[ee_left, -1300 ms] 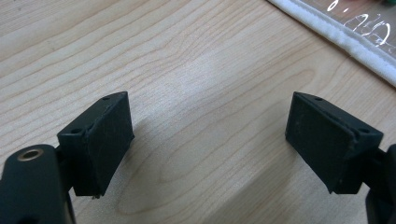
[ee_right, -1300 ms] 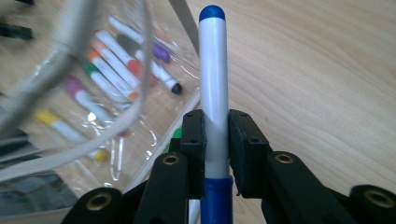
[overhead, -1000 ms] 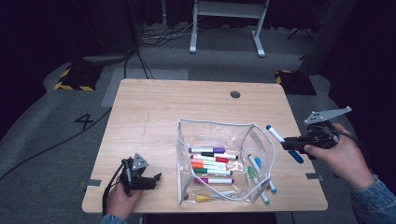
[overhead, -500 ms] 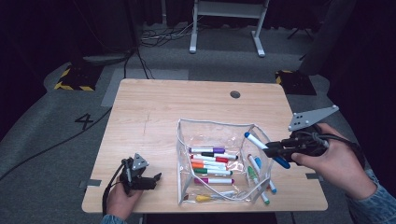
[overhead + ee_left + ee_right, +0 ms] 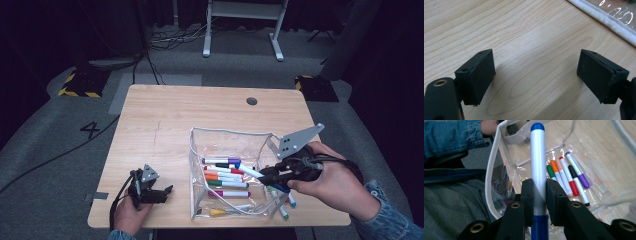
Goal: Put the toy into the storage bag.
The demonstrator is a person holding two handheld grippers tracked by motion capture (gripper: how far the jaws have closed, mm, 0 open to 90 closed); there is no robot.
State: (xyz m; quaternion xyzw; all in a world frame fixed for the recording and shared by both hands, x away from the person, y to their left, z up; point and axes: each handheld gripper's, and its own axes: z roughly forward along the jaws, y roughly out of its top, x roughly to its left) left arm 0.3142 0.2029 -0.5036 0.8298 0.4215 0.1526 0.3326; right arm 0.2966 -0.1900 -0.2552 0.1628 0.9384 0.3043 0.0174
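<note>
A wooden table [image 5: 165,125] stands on a grey floor [image 5: 60,150] in a dark room. The right gripper [image 5: 267,176] pinches a blue marker [image 5: 250,171] over the clear pouch [image 5: 200,145] on the near right. At the near left, the left gripper [image 5: 162,192] rests on the table, jaws wide with nothing between.

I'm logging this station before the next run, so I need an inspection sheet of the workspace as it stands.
Surface: wooden table, bare at the back, with a round hole.
Job's things: clear pouch, open, with markers lying inside; blue marker held over it.
Clutter: a few loose markers beside the pouch's right edge.
Grippers: right tongs shut on the blue marker; left tongs open over bare wood near the front left corner.
Cables: one trails from the left tongs; more lie on the floor behind the table.
Surroundings: grey floor, number 4 mark, hazard-striped pads, white stand.
</note>
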